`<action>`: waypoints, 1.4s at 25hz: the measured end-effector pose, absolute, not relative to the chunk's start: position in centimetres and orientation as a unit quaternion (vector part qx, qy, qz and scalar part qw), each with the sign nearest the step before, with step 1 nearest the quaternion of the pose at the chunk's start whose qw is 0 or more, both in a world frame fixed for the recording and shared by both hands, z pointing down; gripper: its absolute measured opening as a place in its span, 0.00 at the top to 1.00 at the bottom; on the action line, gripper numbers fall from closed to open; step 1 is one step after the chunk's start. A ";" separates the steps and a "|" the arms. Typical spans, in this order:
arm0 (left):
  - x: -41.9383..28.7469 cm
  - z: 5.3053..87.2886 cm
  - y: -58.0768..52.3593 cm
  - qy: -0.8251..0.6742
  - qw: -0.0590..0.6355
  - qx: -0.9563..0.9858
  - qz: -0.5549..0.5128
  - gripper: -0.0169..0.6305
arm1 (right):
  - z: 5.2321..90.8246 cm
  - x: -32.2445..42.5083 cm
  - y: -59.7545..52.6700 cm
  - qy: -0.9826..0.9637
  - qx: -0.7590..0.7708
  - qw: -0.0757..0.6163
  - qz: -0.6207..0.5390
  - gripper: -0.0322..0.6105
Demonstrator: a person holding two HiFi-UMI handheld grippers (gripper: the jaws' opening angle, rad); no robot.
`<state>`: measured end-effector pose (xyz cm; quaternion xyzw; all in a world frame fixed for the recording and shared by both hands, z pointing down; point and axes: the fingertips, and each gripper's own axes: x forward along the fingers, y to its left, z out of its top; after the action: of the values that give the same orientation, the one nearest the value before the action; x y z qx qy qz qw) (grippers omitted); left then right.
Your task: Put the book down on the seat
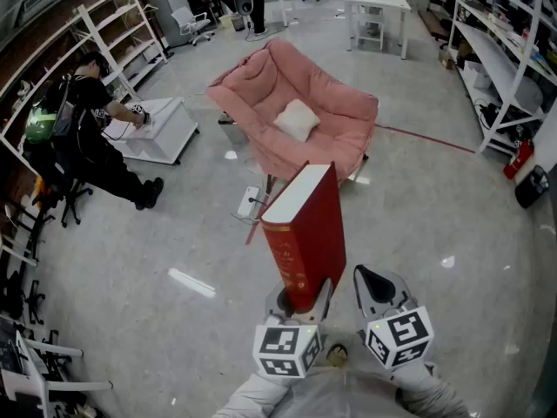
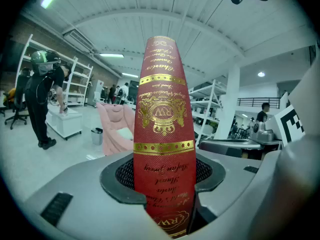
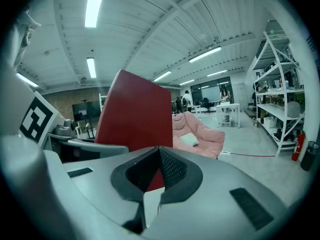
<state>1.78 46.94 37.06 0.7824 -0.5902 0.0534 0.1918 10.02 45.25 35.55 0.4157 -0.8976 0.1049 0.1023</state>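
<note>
A thick red book [image 1: 305, 233] with gold print stands upright, its lower end clamped in my left gripper [image 1: 300, 307]. In the left gripper view its spine [image 2: 162, 134] fills the middle and both pads press on it, my left gripper [image 2: 162, 184] shut on it. My right gripper [image 1: 379, 290] hangs just right of the book with nothing in it; in its own view the jaw tips of the right gripper [image 3: 160, 151] meet and the book's cover [image 3: 135, 114] rises behind. The pink padded seat [image 1: 339, 138] with a white cushion [image 1: 297, 118] stands a few steps ahead on the floor.
A person [image 1: 87, 138] bends over a low white table [image 1: 161, 129] at the left. White shelving [image 1: 500, 68] lines the right wall, a red fire extinguisher [image 1: 518, 158] at its foot. A power strip [image 1: 250, 203] lies before the seat. A white table [image 1: 376, 16] stands behind.
</note>
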 end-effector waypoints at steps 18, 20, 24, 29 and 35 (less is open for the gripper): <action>-1.1 35.9 43.6 -0.591 0.183 0.785 0.040 0.61 | 34.8 8.0 42.8 -0.910 0.390 0.101 0.100 0.94; -1.7 35.7 42.3 -0.589 0.183 0.786 0.040 0.61 | 34.8 7.4 41.6 -0.910 0.389 0.104 0.099 0.94; -3.1 36.0 39.4 -0.585 0.189 0.788 0.037 0.61 | 35.0 6.0 39.0 -0.910 0.389 0.107 0.096 0.94; -6.1 36.2 36.4 -0.574 0.193 0.795 0.041 0.61 | 35.1 3.0 36.1 -0.905 0.400 0.108 0.098 0.94; -7.5 36.9 32.4 -0.559 0.194 0.805 0.049 0.61 | 35.8 1.6 32.5 -0.897 0.414 0.107 0.107 0.94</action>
<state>-7.52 32.40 36.89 0.8049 -0.5586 0.0491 0.1941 1.62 32.51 35.76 0.4144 -0.8975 0.1066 0.1067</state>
